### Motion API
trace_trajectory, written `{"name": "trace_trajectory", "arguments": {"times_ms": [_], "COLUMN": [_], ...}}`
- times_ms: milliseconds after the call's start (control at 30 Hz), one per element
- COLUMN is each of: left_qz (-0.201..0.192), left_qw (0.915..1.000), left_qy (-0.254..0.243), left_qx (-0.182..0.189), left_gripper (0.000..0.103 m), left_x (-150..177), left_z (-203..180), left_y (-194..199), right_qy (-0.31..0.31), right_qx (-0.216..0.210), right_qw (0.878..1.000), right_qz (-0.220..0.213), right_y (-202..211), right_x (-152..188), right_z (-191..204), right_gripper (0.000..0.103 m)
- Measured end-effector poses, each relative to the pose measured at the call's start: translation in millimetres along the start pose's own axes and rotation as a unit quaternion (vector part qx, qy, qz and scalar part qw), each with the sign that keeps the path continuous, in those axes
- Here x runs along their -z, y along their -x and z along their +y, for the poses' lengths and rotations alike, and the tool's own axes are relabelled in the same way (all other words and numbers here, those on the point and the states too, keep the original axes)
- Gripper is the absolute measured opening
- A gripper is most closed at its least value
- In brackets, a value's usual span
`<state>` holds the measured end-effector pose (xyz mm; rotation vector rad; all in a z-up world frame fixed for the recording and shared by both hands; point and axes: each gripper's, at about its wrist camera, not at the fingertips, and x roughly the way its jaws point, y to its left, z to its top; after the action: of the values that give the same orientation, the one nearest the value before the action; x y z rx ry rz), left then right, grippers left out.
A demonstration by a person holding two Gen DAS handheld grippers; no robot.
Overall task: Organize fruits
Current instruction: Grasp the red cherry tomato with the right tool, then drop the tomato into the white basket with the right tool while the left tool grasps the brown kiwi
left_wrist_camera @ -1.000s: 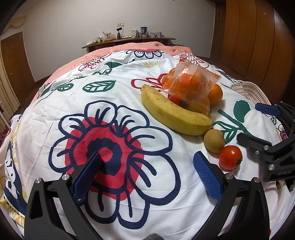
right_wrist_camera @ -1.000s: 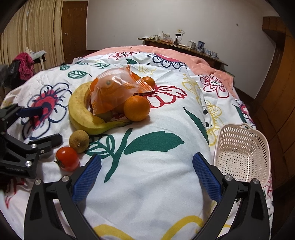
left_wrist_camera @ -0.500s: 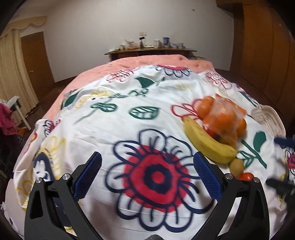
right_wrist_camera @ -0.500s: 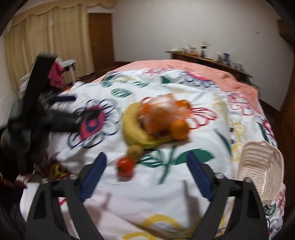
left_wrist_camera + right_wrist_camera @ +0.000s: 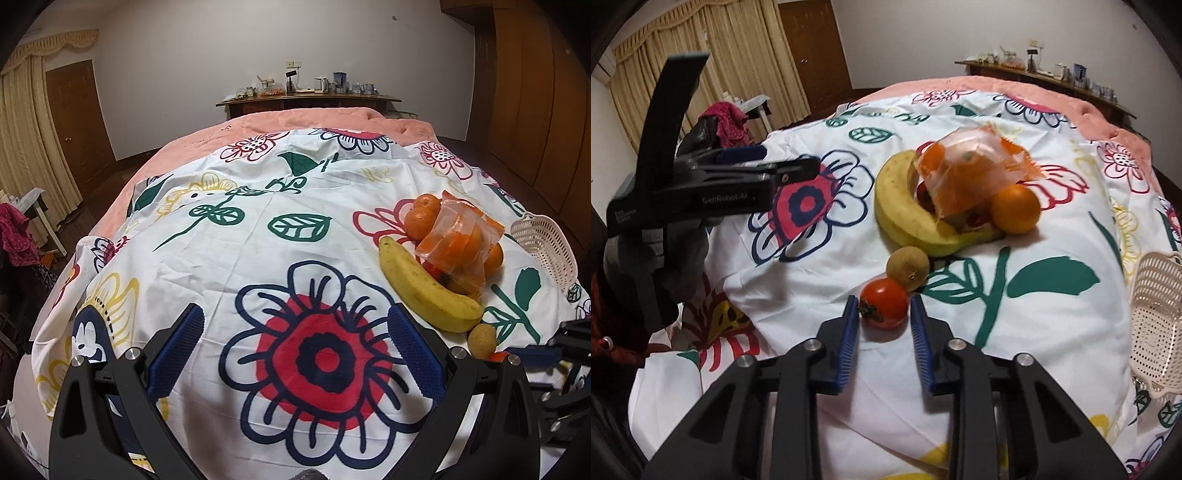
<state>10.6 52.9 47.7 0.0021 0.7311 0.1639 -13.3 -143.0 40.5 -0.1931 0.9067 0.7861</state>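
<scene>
Near the bottom of the left wrist view, the left gripper (image 5: 295, 347) hangs over the flowered white bedsheet (image 5: 258, 236) with its blue-padded fingers spread wide and nothing between them; I judge it is parked clear so the other hand can work. To the right lies the long yellow banana (image 5: 424, 288), and against it leans the crinkled clear plastic bag of oranges (image 5: 458, 243), with loose oranges beside it. A small brown round fruit (image 5: 482, 339) sits just near of the banana's tip, and the pale plastic lattice basket (image 5: 546, 247) rests at the far right edge, probably where the fruit is meant to go.

Low in the right wrist view, the right gripper (image 5: 884, 317) has its fingers narrowed around the small glossy red tomato-like fruit (image 5: 884, 308), one pad on each side; whether they touch it I cannot tell. The brown fruit touches it on the far side, so a careful squeeze seems needed. The basket sits well apart on the right.
</scene>
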Motion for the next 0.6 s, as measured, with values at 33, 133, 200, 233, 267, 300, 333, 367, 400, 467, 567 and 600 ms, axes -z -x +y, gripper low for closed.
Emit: {"name": "trace_trajectory", "arguments": {"times_ms": [33, 133, 200, 233, 267, 300, 333, 367, 400, 467, 567, 600], "left_qz": [0.0, 0.001, 0.003, 0.004, 0.005, 0.006, 0.007, 0.008, 0.009, 0.01, 0.014, 0.016], "left_qw": [1.0, 1.0, 1.0, 0.9999, 0.9999, 0.9998, 0.9997, 0.9996, 0.9995, 0.9991, 0.998, 0.9975], "left_qy": [0.0, 0.001, 0.001, 0.001, 0.0, -0.001, -0.004, -0.007, -0.011, -0.019, -0.031, -0.035], "left_qx": [0.001, 0.005, 0.008, 0.011, 0.016, 0.019, 0.022, 0.026, 0.03, 0.038, 0.053, 0.059], "left_gripper": [0.101, 0.101, 0.101, 0.101, 0.101, 0.101, 0.101, 0.101, 0.101, 0.101, 0.101, 0.101], "left_x": [-0.4, -1.2, -1.3, -1.7, -2.0, -1.5, -1.3, -0.9, -0.6, 0.5, 1.6, 2.3], "left_z": [-0.9, -3.1, -5.4, -6.1, -8.6, -10.9, -13.7, -18.1, -22.1, -30.7, -44.4, -48.5], "left_y": [0.5, 1.0, 1.4, 1.1, 1.1, 1.3, 1.5, 2.0, 2.1, 3.2, 4.4, 5.0], "right_qy": [0.001, 0.0, -0.003, -0.006, -0.008, -0.01, -0.014, -0.016, -0.02, -0.026, -0.034, -0.039], "right_qx": [-0.001, -0.007, -0.007, -0.006, -0.005, -0.005, -0.005, -0.004, -0.003, 0.001, 0.017, 0.021], "right_qw": [1.0, 1.0, 1.0, 1.0, 1.0, 1.0, 1.0, 1.0, 0.999, 0.999, 0.998, 0.997], "right_qz": [0.001, 0.0, -0.004, -0.008, -0.01, -0.014, -0.021, -0.025, -0.031, -0.04, -0.054, -0.058], "right_y": [-1.5, -2.9, -0.1, 2.9, 5.0, 8.3, 13.0, 16.4, 21.1, 28.6, 38.1, 40.7], "right_x": [0.2, -0.7, -0.9, -0.6, -1.0, -1.3, -1.6, -2.2, -2.7, -3.8, -4.5, -4.5], "right_z": [1.0, 0.6, -0.6, -1.5, -2.5, -3.8, -5.9, -8.1, -10.8, -16.3, -26.3, -30.5], "right_gripper": [0.028, 0.027, 0.027, 0.027, 0.027, 0.027, 0.027, 0.027, 0.027, 0.027, 0.027, 0.027]}}
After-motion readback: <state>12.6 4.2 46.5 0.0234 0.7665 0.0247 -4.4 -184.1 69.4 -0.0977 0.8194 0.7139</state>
